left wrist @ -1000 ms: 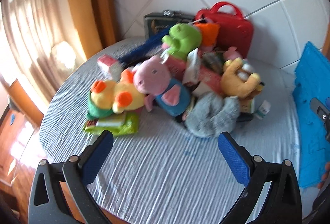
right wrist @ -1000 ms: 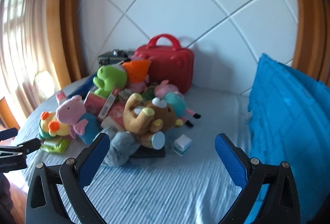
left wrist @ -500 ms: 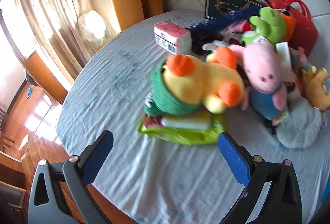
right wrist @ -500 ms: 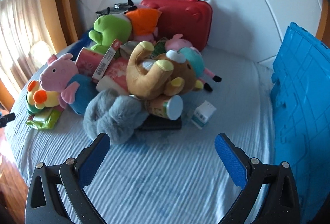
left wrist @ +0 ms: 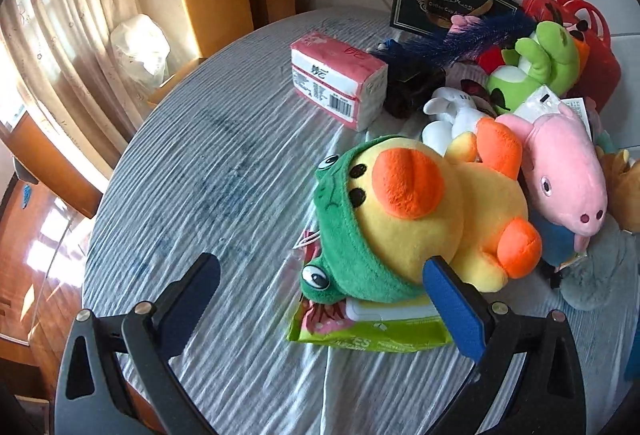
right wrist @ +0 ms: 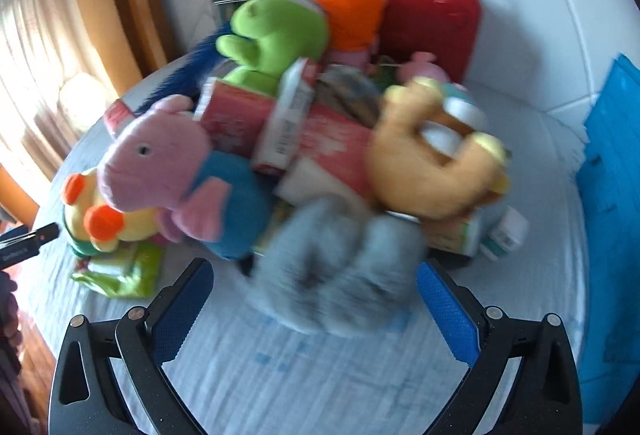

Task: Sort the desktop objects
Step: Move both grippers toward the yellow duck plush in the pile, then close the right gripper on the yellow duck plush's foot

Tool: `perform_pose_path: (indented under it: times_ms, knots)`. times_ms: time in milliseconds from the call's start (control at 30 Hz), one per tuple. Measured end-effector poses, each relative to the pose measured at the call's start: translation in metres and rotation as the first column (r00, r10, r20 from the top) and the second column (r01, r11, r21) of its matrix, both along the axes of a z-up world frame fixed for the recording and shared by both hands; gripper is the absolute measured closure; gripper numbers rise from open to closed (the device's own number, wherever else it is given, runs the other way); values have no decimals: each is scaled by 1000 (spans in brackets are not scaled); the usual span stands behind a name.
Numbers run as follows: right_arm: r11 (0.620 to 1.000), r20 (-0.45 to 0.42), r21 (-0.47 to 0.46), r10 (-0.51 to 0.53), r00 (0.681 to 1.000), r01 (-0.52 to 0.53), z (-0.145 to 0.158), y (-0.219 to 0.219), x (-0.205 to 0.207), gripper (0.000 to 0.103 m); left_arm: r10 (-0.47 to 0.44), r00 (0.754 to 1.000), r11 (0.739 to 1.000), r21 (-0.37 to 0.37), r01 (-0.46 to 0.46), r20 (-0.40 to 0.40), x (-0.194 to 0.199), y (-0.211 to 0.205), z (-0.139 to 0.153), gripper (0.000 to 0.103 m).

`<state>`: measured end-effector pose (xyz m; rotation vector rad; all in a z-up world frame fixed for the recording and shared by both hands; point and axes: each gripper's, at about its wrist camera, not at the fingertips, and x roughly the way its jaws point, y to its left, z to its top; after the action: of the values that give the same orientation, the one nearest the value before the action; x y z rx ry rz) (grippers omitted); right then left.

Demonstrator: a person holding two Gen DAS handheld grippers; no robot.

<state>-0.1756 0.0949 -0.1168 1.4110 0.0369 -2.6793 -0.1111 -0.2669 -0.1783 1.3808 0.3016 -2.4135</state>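
A pile of toys and packs lies on a round table with a blue-white cloth (left wrist: pixel 208 163). A yellow duck plush in a green frog hood (left wrist: pixel 404 227) lies on a green wipes pack (left wrist: pixel 372 331). My left gripper (left wrist: pixel 320 295) is open, its right finger beside the duck's body. A pink pig plush (left wrist: pixel 560 171) lies to the right. My right gripper (right wrist: pixel 314 299) is open just in front of a grey fluffy plush (right wrist: pixel 340 275). The pig (right wrist: pixel 160 163) and a tan bear plush (right wrist: pixel 436 171) lie behind it.
A pink tissue pack (left wrist: pixel 340 83), a black box (left wrist: pixel 440 3), a green frog plush (right wrist: pixel 276 39) and a red case (right wrist: pixel 420 11) lie at the back. A blue crate (right wrist: pixel 612 215) stands at the right. A small white box (right wrist: pixel 504 233) lies by the bear.
Both grippers have moved closer to the pile. The left one has come up to the duck plush; the right one has come up to the grey plush. Both stay open.
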Motion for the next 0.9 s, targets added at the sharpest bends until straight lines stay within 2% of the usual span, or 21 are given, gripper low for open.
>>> perform_pose_path:
  times_ms: [133,300,367,467,500,533,633,700,767,833,900]
  knots:
    - [999,2,0,37,999,-37,-1,-31,-11,0,-60,998,998,0,60,12,-20,9,-6,0]
    - [994,67,-57,96,993,-92,-17,-68,-26,0,-113,988,993,24,111,109,-39,16,-37,0]
    - [988,100,-89,136,986,-127,-26,-88,-32,5,-141,981,990,34,138,135,-43,21,-47,0]
    - [979,134,-106,188,973,-175,-38,-117,-40,29,-155,978,988,17,154,139,-42,25,-53,0]
    - [977,144,-102,202,969,-188,-41,-124,-42,42,-156,977,988,16,155,142,-42,26,-55,0]
    - [974,158,-102,218,963,-204,-46,-132,-45,49,-157,978,988,21,155,138,-41,25,-56,0]
    - [970,167,-112,233,958,-217,-50,-144,-50,50,-146,980,989,16,145,133,-36,18,-55,0]
    - [967,165,-152,230,959,-206,-44,-143,-52,50,-148,981,989,23,147,127,-32,15,-53,0]
    - [965,157,-173,226,961,-199,-38,-141,-51,47,-150,981,989,33,147,121,-28,11,-50,0]
    - [959,160,-199,237,958,-204,-36,-144,-50,37,-163,982,986,39,159,100,-25,9,-45,0]
    - [955,167,-191,259,951,-226,-37,-152,-49,34,-171,981,985,26,169,89,-26,9,-43,0]
